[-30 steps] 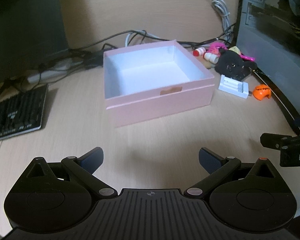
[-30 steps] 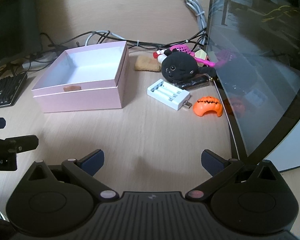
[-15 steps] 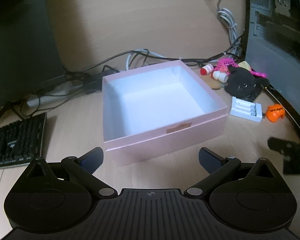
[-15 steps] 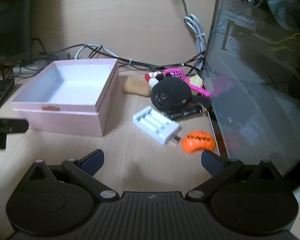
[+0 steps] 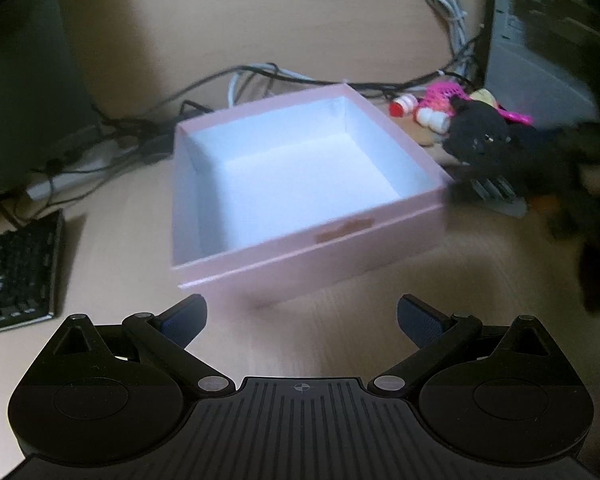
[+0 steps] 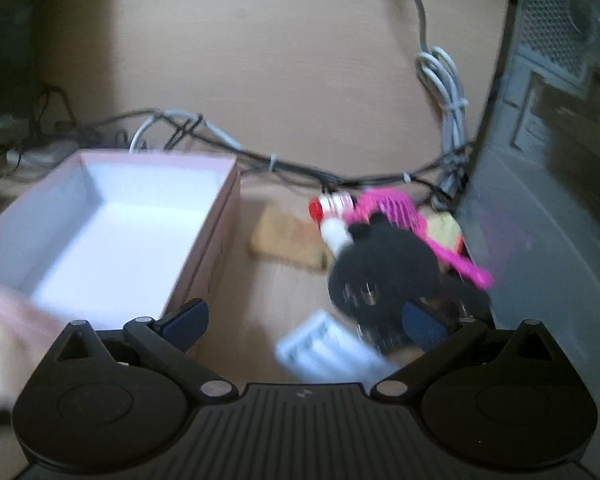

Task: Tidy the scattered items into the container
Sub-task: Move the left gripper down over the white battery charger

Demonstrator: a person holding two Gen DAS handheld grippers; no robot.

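Light wooden desk (image 5: 324, 40) with a wooden back panel; a grey computer case (image 6: 560, 160) stands at the right edge, a dark keyboard (image 5: 16, 268) lies at the left, and a tangle of cables (image 6: 204, 132) runs along the back.

Pink box (image 5: 300, 184), open-topped, white inside, nothing in it; it sits mid-desk, left of the loose items.

Loose items are heaped between the box and the computer case, both views motion-blurred. Black plush toy (image 6: 384, 276) on top of the heap. Pink comb (image 6: 400, 216) behind it, partly under it. Tan flat piece (image 6: 288, 240) just beside the box wall. White battery holder (image 6: 324, 348) nearest the camera. Small white bottle with a red cap (image 6: 328, 208) at the back.

Left gripper (image 5: 302, 314): jaws spread wide, nothing between them, low over the desk just in front of the box.

Right gripper (image 6: 306, 318): jaws spread wide, nothing gripped; the battery holder lies between the fingers, contact cannot be told.
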